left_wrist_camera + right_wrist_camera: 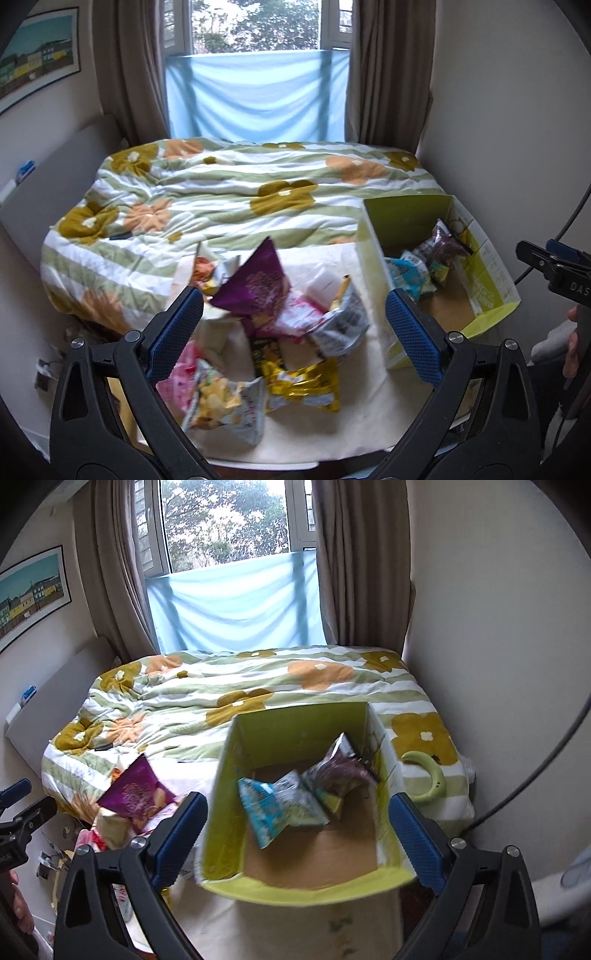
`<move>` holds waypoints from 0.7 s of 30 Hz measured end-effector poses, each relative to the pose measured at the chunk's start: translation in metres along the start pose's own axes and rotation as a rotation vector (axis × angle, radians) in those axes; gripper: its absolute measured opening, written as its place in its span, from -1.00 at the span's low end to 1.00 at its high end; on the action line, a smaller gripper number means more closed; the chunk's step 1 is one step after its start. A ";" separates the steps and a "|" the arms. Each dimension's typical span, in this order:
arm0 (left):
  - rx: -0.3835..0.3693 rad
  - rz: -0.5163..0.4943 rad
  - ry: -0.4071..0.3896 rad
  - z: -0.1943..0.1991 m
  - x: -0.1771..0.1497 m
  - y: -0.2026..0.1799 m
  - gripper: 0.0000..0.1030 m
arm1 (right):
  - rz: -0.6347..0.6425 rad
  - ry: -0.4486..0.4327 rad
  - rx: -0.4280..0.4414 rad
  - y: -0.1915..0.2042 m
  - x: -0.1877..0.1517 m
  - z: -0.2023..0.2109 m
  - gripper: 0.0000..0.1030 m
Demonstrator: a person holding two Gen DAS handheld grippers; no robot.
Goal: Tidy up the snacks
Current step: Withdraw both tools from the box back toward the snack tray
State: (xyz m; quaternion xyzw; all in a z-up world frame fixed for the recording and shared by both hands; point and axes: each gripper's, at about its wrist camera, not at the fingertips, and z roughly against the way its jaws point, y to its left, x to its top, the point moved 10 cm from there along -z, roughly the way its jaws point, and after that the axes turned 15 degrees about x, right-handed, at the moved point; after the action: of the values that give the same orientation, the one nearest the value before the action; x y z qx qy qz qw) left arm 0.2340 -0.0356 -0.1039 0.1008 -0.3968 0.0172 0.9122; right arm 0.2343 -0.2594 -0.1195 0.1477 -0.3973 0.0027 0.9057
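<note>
Left gripper [293,328], jaws spread wide and holding nothing, poised over the loose snack pile [273,332] on the cream-covered table [369,417]; the wide spread suits a crumpled bag of uncertain width. Directly ahead between its fingers stands the purple bag [255,284], propped upright on the heap and so the easiest packet to pinch. Nearer the gripper lie a yellow-gold packet [306,384] and a chip bag [225,402], flat and partly overlapped. Right gripper [297,830], likewise spread and empty, hovers above the green cardboard box [295,723], which sits ahead of it with its top open to receive packets. Inside, toward the far wall, rest a blue packet [262,812] and a dark packet [340,768]; motion blur makes a further one between them uncertain. The bed [221,701] lies beyond both grippers.
</note>
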 end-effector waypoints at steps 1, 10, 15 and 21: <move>0.006 0.003 -0.002 0.001 -0.004 0.010 0.91 | -0.007 -0.003 0.011 0.006 -0.004 0.001 0.90; -0.010 0.019 0.065 -0.011 -0.045 0.087 0.91 | -0.092 0.037 0.081 0.068 -0.058 -0.013 0.90; -0.072 0.001 0.147 -0.032 -0.090 0.107 0.91 | -0.142 0.085 0.125 0.102 -0.096 -0.038 0.90; -0.126 -0.035 0.238 -0.067 -0.141 0.100 0.91 | -0.218 0.154 0.211 0.135 -0.140 -0.079 0.90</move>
State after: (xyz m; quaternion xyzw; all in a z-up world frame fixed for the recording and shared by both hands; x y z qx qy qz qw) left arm 0.1747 0.0821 -0.2337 0.0475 -0.2843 -0.0116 0.9575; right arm 0.1790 -0.0931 -0.2352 0.2838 -0.3056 -0.0426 0.9079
